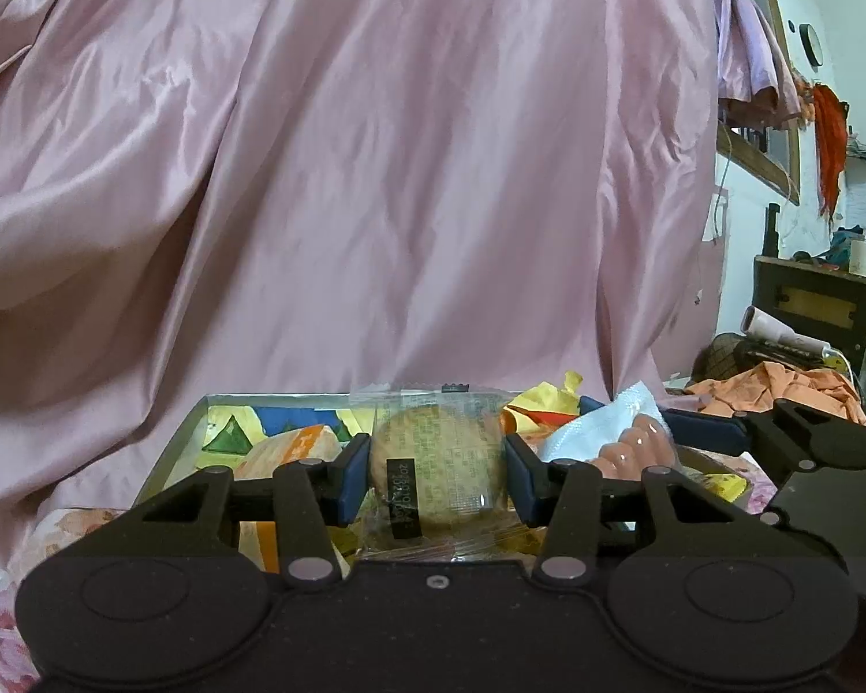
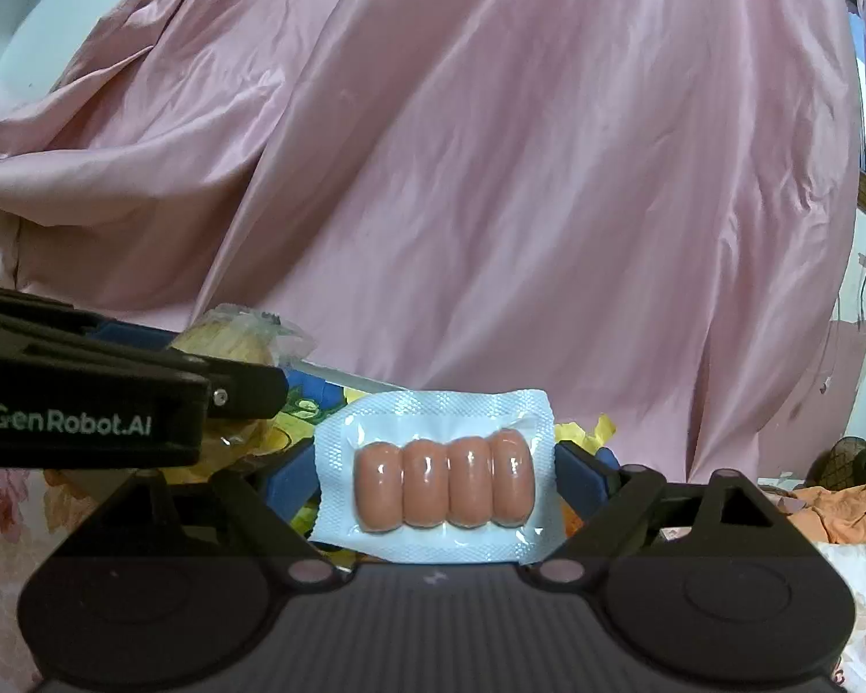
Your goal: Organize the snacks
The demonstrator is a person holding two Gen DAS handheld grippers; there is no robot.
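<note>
My left gripper (image 1: pixel 437 476) is shut on a round biscuit in a clear wrapper (image 1: pixel 436 468), held upright between its blue pads over a metal tray (image 1: pixel 170 450). The tray holds several colourful snack packets (image 1: pixel 283 439). My right gripper (image 2: pixel 436 476) is shut on a white pack of small sausages (image 2: pixel 443 479), its pads pressing on the pack's two side edges. In the left wrist view that sausage pack (image 1: pixel 618 439) and the right gripper (image 1: pixel 716 433) show at the right, over the tray's right part. In the right wrist view the left gripper's body (image 2: pixel 86 398) and the biscuit (image 2: pixel 225 341) sit at the left.
A large pink satin cloth (image 1: pixel 404 173) hangs right behind the tray and fills the background. Floral bedding (image 2: pixel 6 508) lies under the tray. Orange clothes (image 1: pixel 779 387), a white hair dryer (image 1: pixel 779 332) and a dark cabinet (image 1: pixel 814 300) are at the right.
</note>
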